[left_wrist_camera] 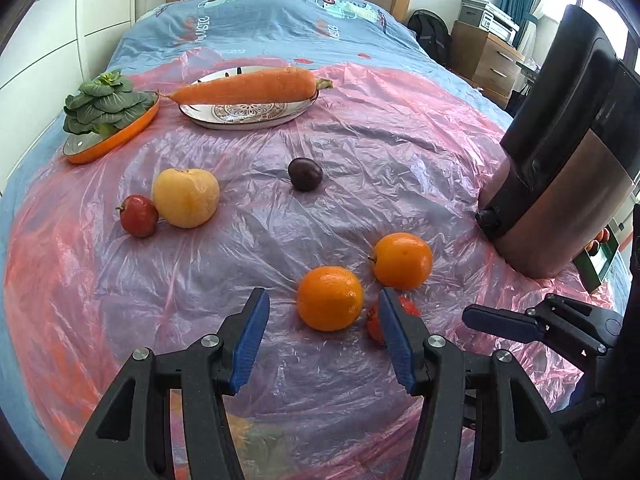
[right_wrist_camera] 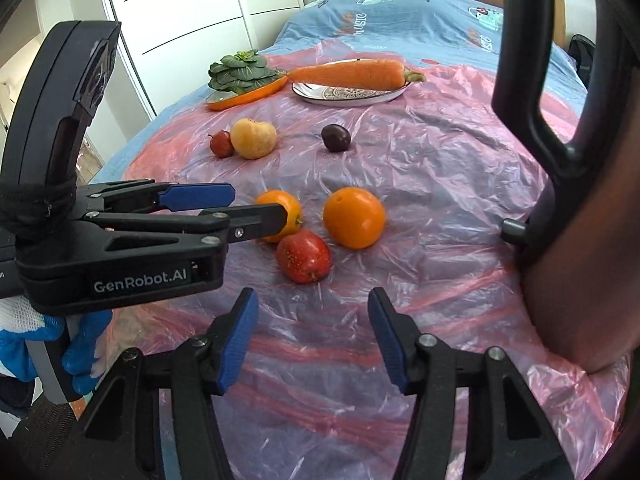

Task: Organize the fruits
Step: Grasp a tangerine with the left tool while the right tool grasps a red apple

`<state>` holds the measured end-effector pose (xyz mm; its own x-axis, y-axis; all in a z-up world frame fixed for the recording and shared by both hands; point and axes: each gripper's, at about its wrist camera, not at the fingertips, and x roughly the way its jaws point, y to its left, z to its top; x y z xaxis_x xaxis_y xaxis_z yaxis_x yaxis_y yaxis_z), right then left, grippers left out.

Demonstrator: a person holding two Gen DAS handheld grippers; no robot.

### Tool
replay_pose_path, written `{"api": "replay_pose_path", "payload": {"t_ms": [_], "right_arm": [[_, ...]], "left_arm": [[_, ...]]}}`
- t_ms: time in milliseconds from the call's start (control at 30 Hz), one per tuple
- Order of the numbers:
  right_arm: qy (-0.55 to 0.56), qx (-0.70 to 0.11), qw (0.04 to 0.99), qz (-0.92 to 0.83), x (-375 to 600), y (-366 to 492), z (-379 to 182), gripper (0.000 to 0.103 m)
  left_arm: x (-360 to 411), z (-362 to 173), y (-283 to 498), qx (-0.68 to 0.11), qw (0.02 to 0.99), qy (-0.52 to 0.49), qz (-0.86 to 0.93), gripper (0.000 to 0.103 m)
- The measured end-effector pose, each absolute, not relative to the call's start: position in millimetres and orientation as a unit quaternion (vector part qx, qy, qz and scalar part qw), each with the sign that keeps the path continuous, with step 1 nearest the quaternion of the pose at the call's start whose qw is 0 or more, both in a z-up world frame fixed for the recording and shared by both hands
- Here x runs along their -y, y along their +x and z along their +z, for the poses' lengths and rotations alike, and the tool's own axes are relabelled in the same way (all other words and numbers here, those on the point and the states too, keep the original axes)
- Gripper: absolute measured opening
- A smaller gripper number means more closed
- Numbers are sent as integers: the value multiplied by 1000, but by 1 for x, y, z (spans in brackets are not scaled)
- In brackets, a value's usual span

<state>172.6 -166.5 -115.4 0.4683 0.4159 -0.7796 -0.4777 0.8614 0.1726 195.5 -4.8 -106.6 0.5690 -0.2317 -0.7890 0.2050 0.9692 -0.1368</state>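
Two oranges lie close together on the pink plastic sheet: a near orange [left_wrist_camera: 330, 298] and a far orange [left_wrist_camera: 404, 260]. A red apple [right_wrist_camera: 304, 256] sits beside them. My left gripper [left_wrist_camera: 323, 294] is open, and the near orange lies just past its fingertips without touching the pads. My right gripper [right_wrist_camera: 313, 296] stands open a little short of the red apple, with nothing between its fingers. Farther back are a dark plum [left_wrist_camera: 305, 174], a yellow apple [left_wrist_camera: 186, 198] and a small red apple [left_wrist_camera: 139, 216].
A carrot [left_wrist_camera: 248, 88] lies across a patterned plate [left_wrist_camera: 240, 118] at the back. To its left, leafy greens [left_wrist_camera: 104, 104] fill an orange dish [left_wrist_camera: 112, 140]. A tall black and copper appliance [left_wrist_camera: 560, 160] stands on the sheet at the right. A wardrobe lines the left wall.
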Motion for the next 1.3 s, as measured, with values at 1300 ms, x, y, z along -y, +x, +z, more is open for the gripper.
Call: {"api": "replay_pose_path", "payload": {"t_ms": [1300], "right_arm": [[-45,-449,840,300,143,209,-132,63]], "left_arm": [[-6,-112,208,-456,879,-29,-135,33]]}}
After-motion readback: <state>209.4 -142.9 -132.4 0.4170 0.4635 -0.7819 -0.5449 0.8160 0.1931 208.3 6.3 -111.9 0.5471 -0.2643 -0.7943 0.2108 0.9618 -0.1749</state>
